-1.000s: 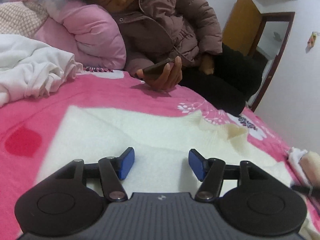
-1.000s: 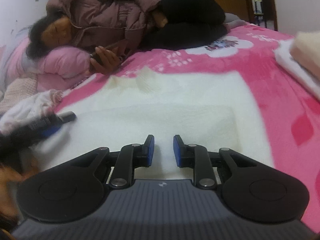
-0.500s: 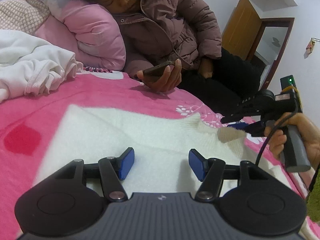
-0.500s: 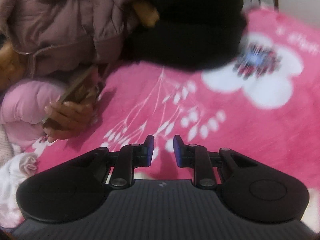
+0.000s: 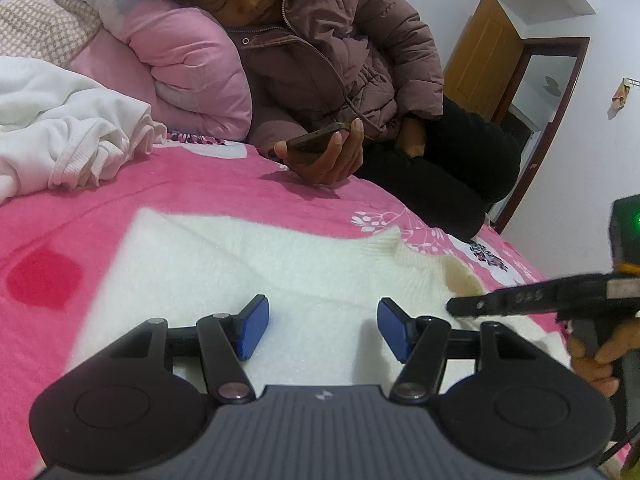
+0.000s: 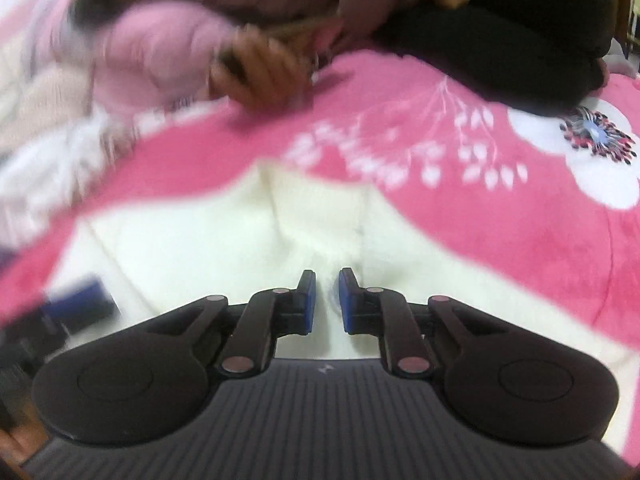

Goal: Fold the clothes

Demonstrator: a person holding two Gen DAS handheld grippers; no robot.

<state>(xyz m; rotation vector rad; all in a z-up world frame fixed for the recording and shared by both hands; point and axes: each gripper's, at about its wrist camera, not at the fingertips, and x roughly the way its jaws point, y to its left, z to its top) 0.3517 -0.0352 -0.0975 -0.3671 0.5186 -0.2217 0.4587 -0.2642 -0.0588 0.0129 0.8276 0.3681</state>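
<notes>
Cream fuzzy knit sweater [image 5: 248,264] flat on pink blanket [image 5: 168,184], left gripper [image 5: 322,326] open above it (nothing gripped), right gripper [image 6: 327,300] just closing, pinching its collar fold.

The sweater [image 5: 248,264] is cream knit, fuzzy, with a ribbed collar. The bed's blanket [image 5: 168,184] is pink plush fleece, matt. Each tool [image 5: 322,330] has matt black plastic arms, blue pads that look rubbery, and small metal pivot pins. The reclining person's jacket [image 5: 340,48] is quilted, faintly shiny cloth; the door [image 5: 480,56] looks like wood.
</notes>
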